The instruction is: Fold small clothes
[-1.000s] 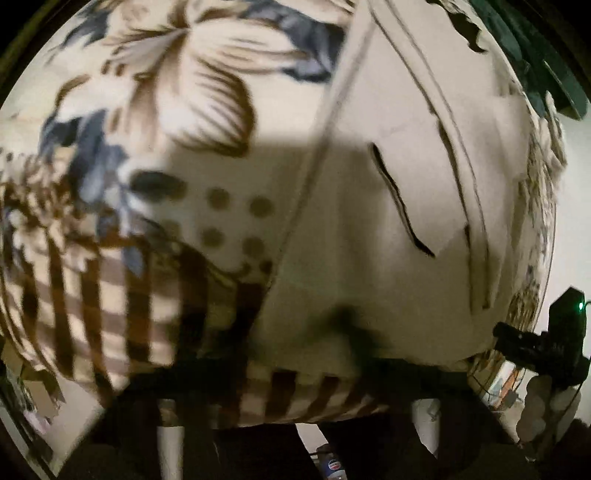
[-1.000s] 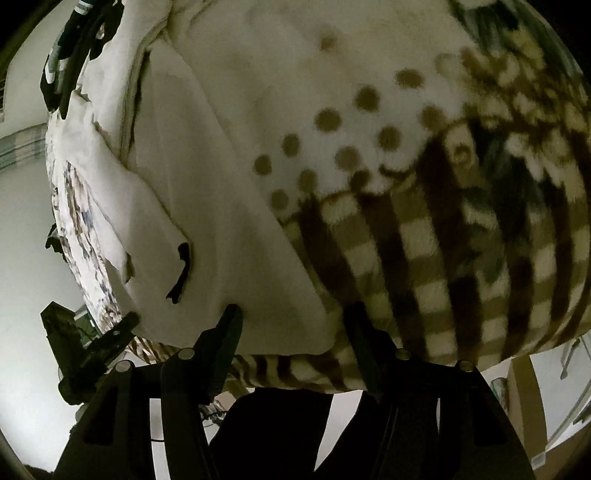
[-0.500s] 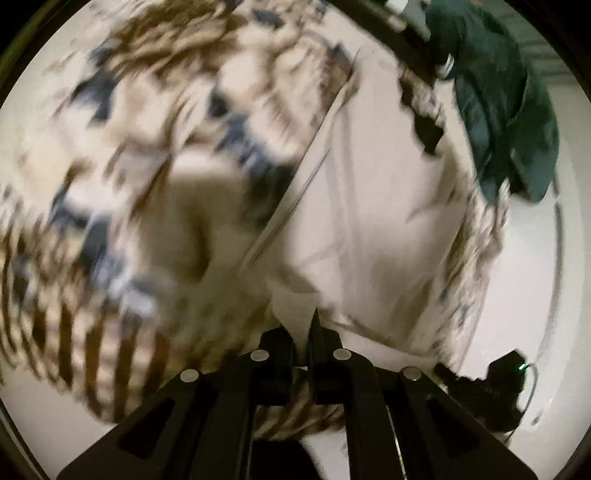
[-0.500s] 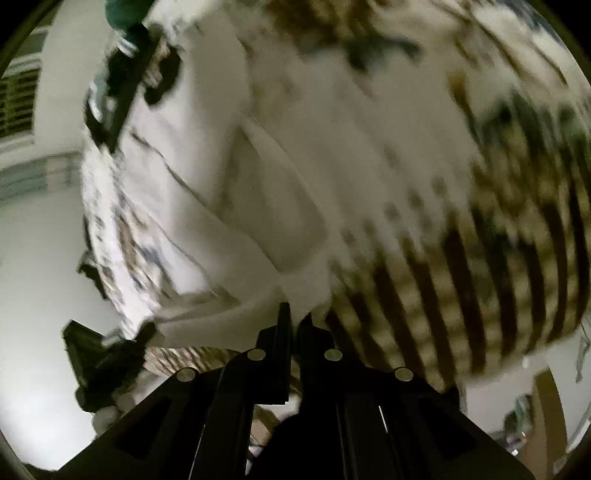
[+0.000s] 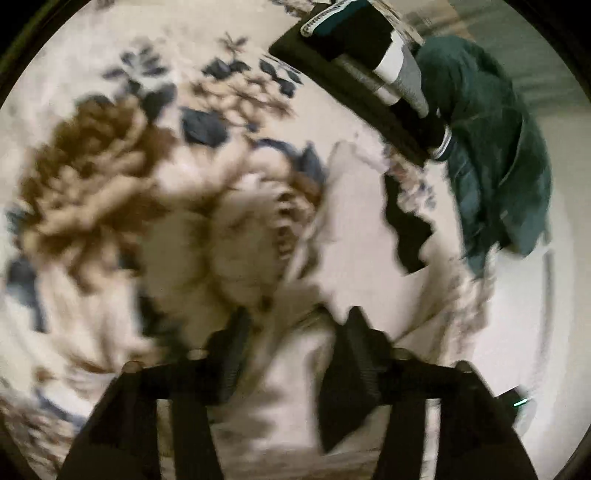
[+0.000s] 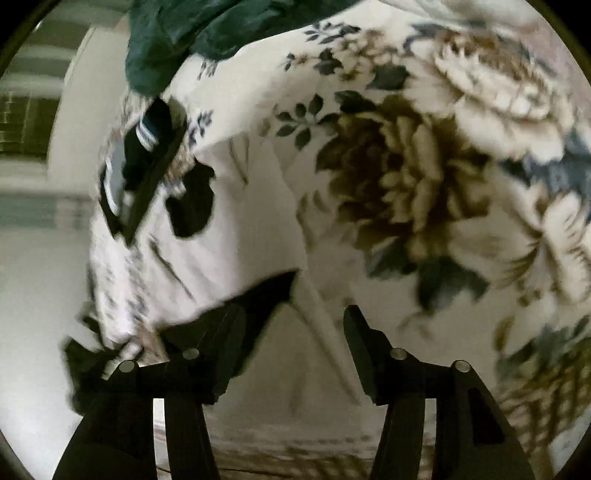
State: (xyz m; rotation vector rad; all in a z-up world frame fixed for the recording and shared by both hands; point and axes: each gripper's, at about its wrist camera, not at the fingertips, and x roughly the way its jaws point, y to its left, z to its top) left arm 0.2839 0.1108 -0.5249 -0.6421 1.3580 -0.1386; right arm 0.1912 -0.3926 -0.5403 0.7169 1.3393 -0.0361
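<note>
A cream-white garment [image 5: 354, 236] lies on a flowered blanket [image 5: 92, 192]; it also shows in the right wrist view [image 6: 229, 221]. My left gripper [image 5: 295, 325] is open, its fingers wide apart over the garment's near edge, with cloth between them. My right gripper [image 6: 295, 317] is open too, over the garment's folded edge [image 6: 321, 314]. The left wrist view is blurred by motion.
A dark green garment [image 5: 491, 155] lies at the blanket's far edge, also in the right wrist view [image 6: 192, 33]. A stack of folded dark clothes [image 5: 362, 48] sits beside it, also seen from the right [image 6: 144, 162]. The blanket [image 6: 424, 177] covers the surface.
Both grippers were shut on the garment's edge half a second ago; now both are open. The views have swung further over the blanket, and the dark clothes are nearer.
</note>
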